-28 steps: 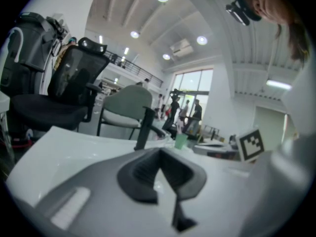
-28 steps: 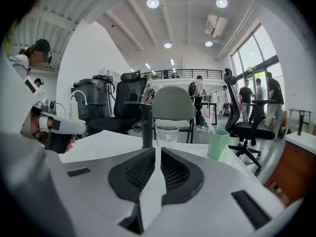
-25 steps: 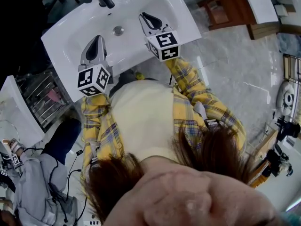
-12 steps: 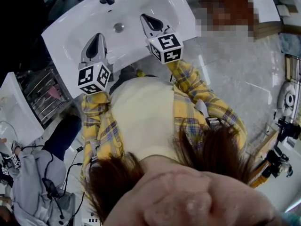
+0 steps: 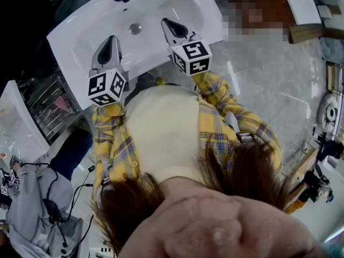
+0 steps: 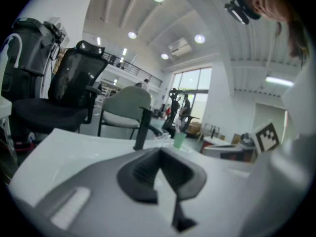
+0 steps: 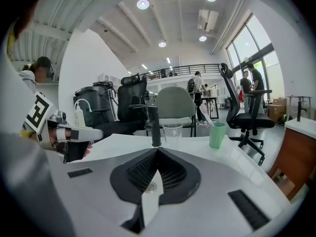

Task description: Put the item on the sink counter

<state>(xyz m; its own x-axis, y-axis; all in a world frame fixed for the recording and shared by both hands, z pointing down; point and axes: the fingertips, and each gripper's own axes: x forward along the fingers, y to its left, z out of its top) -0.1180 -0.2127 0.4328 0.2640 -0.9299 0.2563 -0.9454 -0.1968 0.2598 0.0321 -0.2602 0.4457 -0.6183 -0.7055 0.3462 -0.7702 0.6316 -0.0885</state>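
1. Two grippers hang over one white sink, the left gripper and the right gripper. Each carries one marker cube, so there are two cubes, the left cube and the right cube.
2. In the left gripper view, the left gripper has its two fingers closed tip to tip, with nothing caught between them.
3. In the right gripper view, the right gripper likewise has both fingers met at the tips and is empty. Through the slit below the tips shows the sink's one drain, which the head view also shows.
4. One black faucet rises from the sink's surface behind the basin.
5. Two cups stand on that surface. One clear glass is just beside the faucet, and one green cup stands further to the right with a pale stick leaning out of it. I cannot tell which of them is the item. Both stand apart from the grippers.
6. The left gripper view shows the green cup and the faucet as well.
7. Three office chairs stand behind the sink: two black, one grey-green.
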